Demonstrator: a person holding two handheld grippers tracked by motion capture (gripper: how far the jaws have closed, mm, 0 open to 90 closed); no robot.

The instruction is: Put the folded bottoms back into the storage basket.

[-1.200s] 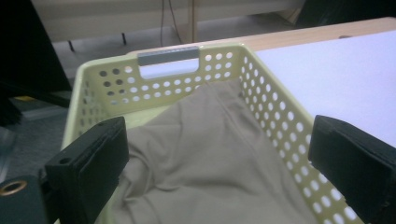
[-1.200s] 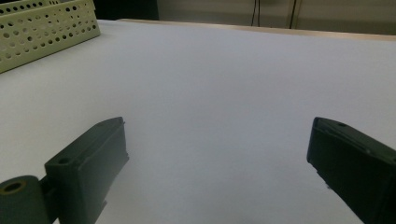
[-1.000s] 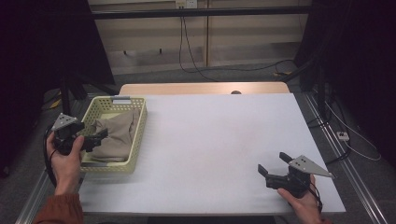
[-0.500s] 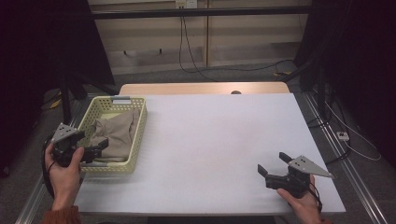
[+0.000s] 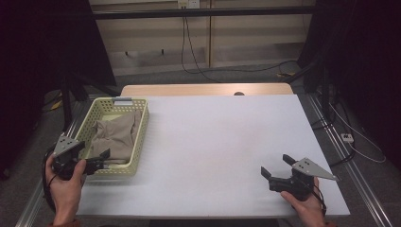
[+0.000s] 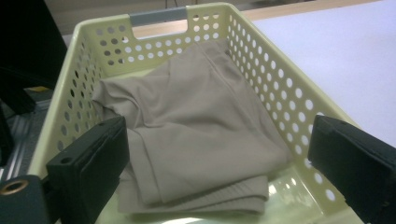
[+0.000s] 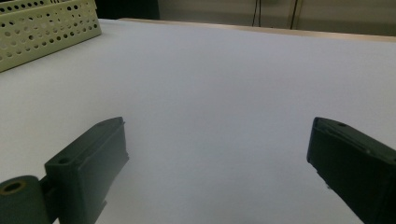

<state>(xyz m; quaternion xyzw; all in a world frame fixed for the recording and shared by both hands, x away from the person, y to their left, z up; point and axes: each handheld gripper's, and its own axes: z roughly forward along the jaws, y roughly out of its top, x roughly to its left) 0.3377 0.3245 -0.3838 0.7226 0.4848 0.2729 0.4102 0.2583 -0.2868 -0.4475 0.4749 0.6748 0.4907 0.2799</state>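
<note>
- A white surface (image 5: 213, 142) spreads across the middle of the high view; behind it stand a wooden strip, pale wall panels and hanging cables, with dark areas at both sides.
- A pale yellow perforated basket (image 5: 135, 142) sits at the left edge of the surface, its grey handle at the far end.
- A folded beige cloth (image 5: 116, 137) lies inside the basket. In the left gripper view the cloth (image 6: 196, 140) covers most of the basket floor and leaves a bare strip at the near end.
- The left gripper (image 5: 97, 161) is at the lower left of the high view, held in a hand (image 5: 66, 189) whose forearm comes up from the bottom edge. It points to the right, at the near end of the basket.
- Its jaws stand wide apart and hold nothing. In its own view they frame the cloth from the near end without touching it.
- The right gripper (image 5: 276, 165) is at the lower right, low over the bare surface and well apart from the basket. A hand (image 5: 307, 205) holds it from below, and it points to the upper left.
- Its jaws are also spread wide and empty.
</note>
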